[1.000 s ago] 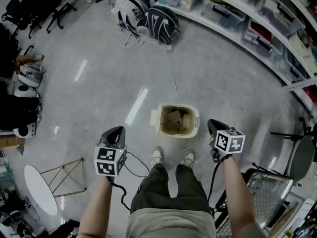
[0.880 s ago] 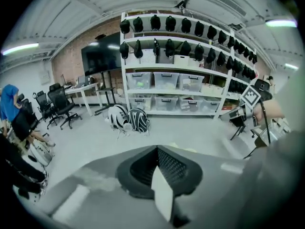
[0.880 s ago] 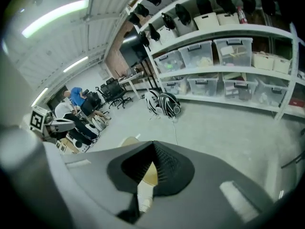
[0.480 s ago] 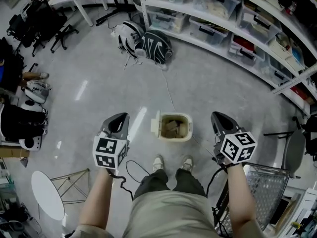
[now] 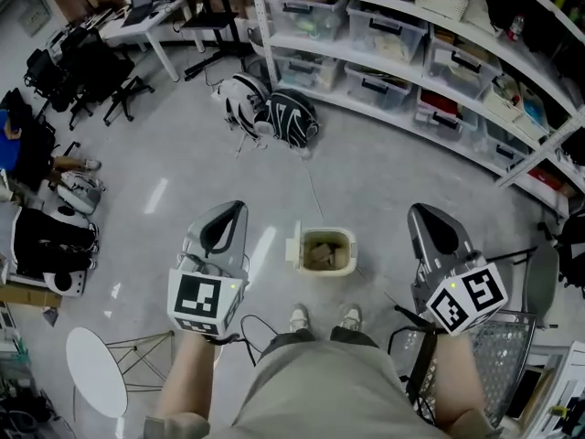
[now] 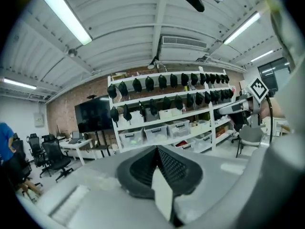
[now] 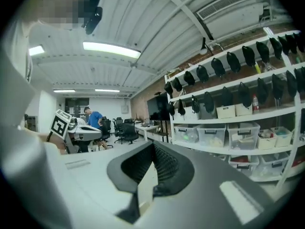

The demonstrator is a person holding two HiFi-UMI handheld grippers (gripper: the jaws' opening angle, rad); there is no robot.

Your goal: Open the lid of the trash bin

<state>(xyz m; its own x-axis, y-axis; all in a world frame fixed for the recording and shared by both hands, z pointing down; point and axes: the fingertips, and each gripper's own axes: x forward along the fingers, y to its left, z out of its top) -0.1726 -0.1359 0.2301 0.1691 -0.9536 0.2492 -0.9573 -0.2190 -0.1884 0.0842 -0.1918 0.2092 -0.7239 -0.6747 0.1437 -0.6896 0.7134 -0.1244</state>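
The small cream trash bin [image 5: 325,251] stands on the grey floor just ahead of the person's shoes [image 5: 299,318]. Its lid [image 5: 293,244] is swung up at its left side, and brown scraps show inside. My left gripper [image 5: 226,219] is held up left of the bin and well above it, jaws shut on nothing. My right gripper [image 5: 431,223] is raised to the bin's right, also shut and empty. In the left gripper view the gripper [image 6: 157,175] points at shelving, not the bin. The right gripper view shows its gripper [image 7: 147,175] closed too.
Long white shelves with plastic boxes [image 5: 402,35] run along the far right. Two bags [image 5: 274,108] lie on the floor before them. A wire cart [image 5: 498,355] stands close at the right, a white round table [image 5: 96,373] at the left, office chairs [image 5: 82,71] far left.
Both grippers have risen toward the head camera and look larger. The view has lifted, so the bin looks smaller and more shelving shows. The lid stays up.
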